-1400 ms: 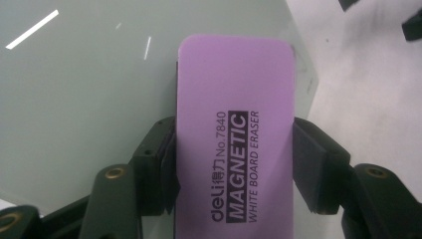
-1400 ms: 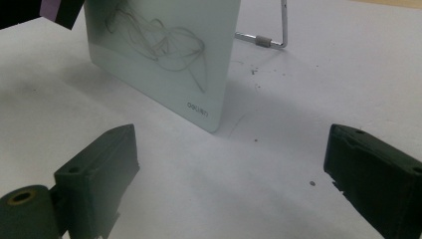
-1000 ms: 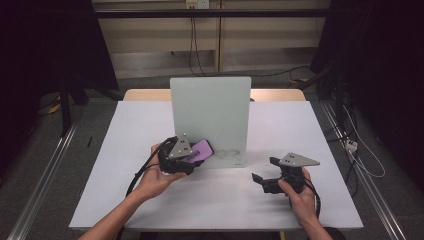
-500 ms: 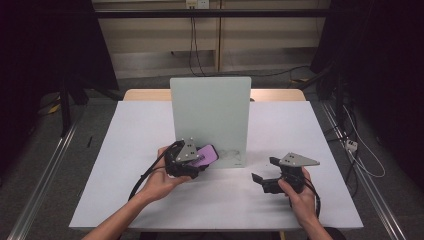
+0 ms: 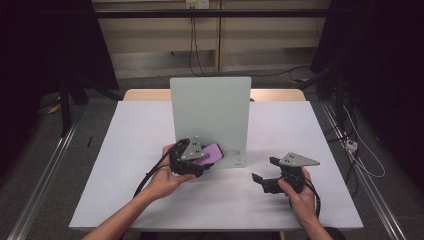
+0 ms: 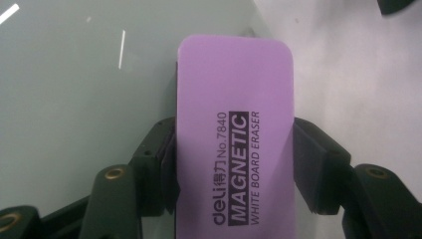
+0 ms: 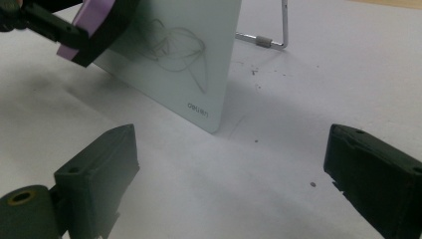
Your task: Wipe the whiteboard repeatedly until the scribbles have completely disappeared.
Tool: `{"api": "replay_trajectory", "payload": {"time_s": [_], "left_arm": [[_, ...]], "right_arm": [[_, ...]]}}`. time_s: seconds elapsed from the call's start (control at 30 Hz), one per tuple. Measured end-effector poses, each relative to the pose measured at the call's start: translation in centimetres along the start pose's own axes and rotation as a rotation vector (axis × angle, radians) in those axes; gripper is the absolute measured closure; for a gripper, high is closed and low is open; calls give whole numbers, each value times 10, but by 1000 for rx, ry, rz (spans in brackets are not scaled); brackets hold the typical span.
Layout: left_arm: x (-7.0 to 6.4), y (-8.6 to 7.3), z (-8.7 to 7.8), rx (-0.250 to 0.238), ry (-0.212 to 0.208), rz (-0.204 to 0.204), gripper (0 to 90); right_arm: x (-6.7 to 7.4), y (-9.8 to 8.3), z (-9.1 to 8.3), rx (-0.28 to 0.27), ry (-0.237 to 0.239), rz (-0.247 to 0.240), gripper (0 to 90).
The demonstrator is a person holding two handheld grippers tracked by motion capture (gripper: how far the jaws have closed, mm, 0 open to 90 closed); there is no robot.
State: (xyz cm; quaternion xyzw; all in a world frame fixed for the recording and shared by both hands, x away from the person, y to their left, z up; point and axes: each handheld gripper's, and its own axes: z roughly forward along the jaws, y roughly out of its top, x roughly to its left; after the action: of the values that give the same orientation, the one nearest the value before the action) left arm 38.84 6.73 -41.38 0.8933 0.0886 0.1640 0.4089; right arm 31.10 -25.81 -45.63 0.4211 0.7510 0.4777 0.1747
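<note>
A small whiteboard (image 5: 210, 117) stands upright on the table, propped on a wire stand (image 7: 278, 35). Faint pen scribbles (image 7: 174, 42) mark its lower front face. My left gripper (image 5: 200, 162) is shut on a purple magnetic whiteboard eraser (image 6: 234, 139), whose far end lies against the board's lower left. The eraser (image 5: 211, 154) also appears in the high view at the board's foot, and from the side (image 7: 87, 22) in the right gripper view. My right gripper (image 5: 265, 172) rests open on the table to the right of the board, with nothing between its fingers (image 7: 99, 169).
The white table (image 5: 125, 150) has bare room on both sides of the board and in front. Its front edge lies near the person's forearms. Cables (image 5: 150, 175) trail from both grippers. Dark floor and cords (image 5: 350, 145) surround the table.
My left gripper has slid the eraser rightwards and slightly down along the board's lower edge, towards the scribbles. The right gripper has stayed in place.
</note>
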Motion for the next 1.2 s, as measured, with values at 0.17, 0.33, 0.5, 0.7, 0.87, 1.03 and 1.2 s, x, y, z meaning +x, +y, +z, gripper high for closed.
{"api": "replay_trajectory", "payload": {"time_s": [0.17, 0.33, 0.5, 0.7, 0.87, 1.03, 1.2], "left_arm": [[14, 14, -13, -55, 34, -20, 408], [24, 20, -24, -100, 61, -48, 408], [23, 17, -23, -92, 61, -29, 408], [14, 3, -17, -40, 31, 3, 408], [9, -2, -12, -24, 18, 10, 408], [0, -2, -1, 0, -8, 20, 408], [-10, -1, 14, 33, -42, 57, 408]], "right_arm": [[0, 0, 0, 1, 1, 2, 69], [0, 0, 0, 0, 0, 1, 68], [0, 0, 0, 0, -1, 0, 68], [0, 0, -1, -1, -1, 3, 68], [0, 0, 0, -1, 0, 1, 68], [1, 0, 0, -2, 1, 1, 68], [0, 0, -1, -1, 0, 4, 68]]}}
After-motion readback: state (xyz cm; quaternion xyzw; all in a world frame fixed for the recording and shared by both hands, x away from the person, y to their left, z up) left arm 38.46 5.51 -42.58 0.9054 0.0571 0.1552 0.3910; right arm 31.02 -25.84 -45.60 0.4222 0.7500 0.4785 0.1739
